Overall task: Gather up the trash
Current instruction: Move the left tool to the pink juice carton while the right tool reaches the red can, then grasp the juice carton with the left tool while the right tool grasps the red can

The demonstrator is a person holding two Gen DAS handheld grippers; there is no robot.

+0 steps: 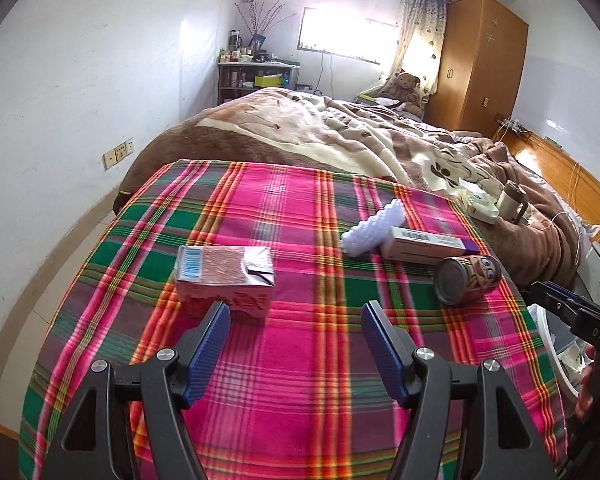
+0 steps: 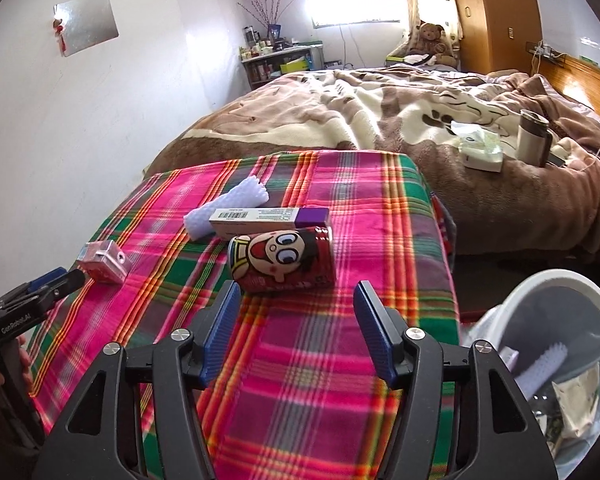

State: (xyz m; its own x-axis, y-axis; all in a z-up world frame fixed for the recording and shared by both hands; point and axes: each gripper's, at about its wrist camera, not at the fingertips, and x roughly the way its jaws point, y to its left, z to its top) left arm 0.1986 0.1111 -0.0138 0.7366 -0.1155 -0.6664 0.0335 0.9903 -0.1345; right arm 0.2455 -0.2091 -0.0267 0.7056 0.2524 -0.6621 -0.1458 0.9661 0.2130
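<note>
Both tongs, left [image 1: 296,312] and right [image 2: 296,292], gape empty above the plaid worktop [image 2: 300,380], where the red can [image 2: 282,262] lies mid-frame, the pink carton [image 1: 225,280] centre-left, the white bin [image 2: 556,368] lower right.

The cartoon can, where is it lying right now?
The red cartoon can lies on its side on the plaid cloth, just ahead of the open right gripper, with the purple-ended box right behind it.
</note>
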